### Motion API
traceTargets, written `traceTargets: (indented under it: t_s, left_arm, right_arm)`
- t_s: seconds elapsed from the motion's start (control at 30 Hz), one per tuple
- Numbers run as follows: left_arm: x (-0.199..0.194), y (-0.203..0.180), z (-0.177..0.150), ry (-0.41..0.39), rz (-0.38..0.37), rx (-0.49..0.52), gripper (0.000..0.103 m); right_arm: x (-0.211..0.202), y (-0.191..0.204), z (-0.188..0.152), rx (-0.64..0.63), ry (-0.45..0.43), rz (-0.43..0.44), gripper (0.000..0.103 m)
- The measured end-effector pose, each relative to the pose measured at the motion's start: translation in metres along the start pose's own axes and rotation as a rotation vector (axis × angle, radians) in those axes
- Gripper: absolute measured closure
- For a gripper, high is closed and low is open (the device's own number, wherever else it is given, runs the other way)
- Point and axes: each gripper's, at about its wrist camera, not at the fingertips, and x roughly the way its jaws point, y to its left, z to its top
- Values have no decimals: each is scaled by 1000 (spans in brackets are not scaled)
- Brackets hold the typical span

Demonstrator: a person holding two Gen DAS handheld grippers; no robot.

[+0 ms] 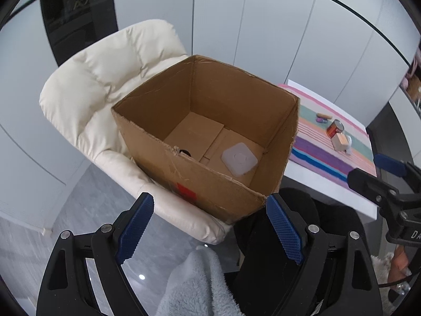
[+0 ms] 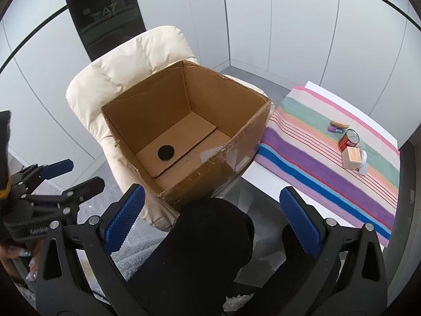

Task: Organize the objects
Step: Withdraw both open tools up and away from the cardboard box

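An open cardboard box (image 1: 223, 184) stands on a cream padded chair (image 1: 100, 84); it also shows in the right wrist view (image 2: 210, 176). Inside lie a white square object (image 1: 239, 159) and a black round object (image 2: 166, 152). On the striped cloth (image 2: 329, 163) sit a red can (image 2: 348, 140), a wooden cube (image 2: 352, 157), a small white object (image 2: 364, 169), a purple piece (image 2: 333, 130) and a tan oblong piece (image 2: 340, 124). My left gripper (image 1: 210, 229) is open and empty before the box. My right gripper (image 2: 213, 218) is open and empty before the box.
The cloth covers a white table (image 2: 265, 179) right of the chair. White wall panels (image 2: 289, 26) and a dark panel (image 2: 102, 13) stand behind. The person's dark-clothed legs (image 2: 210, 250) and a grey fleece (image 1: 194, 284) are below the grippers.
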Motion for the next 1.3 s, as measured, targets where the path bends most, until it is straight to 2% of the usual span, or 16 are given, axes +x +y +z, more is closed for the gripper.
traceTargets:
  t_s: [0.1,0.27,0.47,0.63,0.9,1.3]
  left_arm:
    - [-3,-5,0,-26,38,32,14]
    - [1,-10,-1,-21,51,49,14]
    - [5,-12,4,-11,9,28,14]
    - [11,-28,10,-1,-20,57,14]
    - [24,-74,22,10,-70,147,14]
    - [45,-159,32,47,-147,295,14]
  right_arm:
    - [-2,0,-2,3,-6,2,0]
    - [-8,1,-4,-5,-20,-6,0]
    - [-11,-3,-7,10,-27,-15,0]
    - [-16,-13,-10,28,-30,-43,0]
    - [-28,-59,-21,116,-37,-100,0]
    - [-44,-150,-50,298,-36,-186,0]
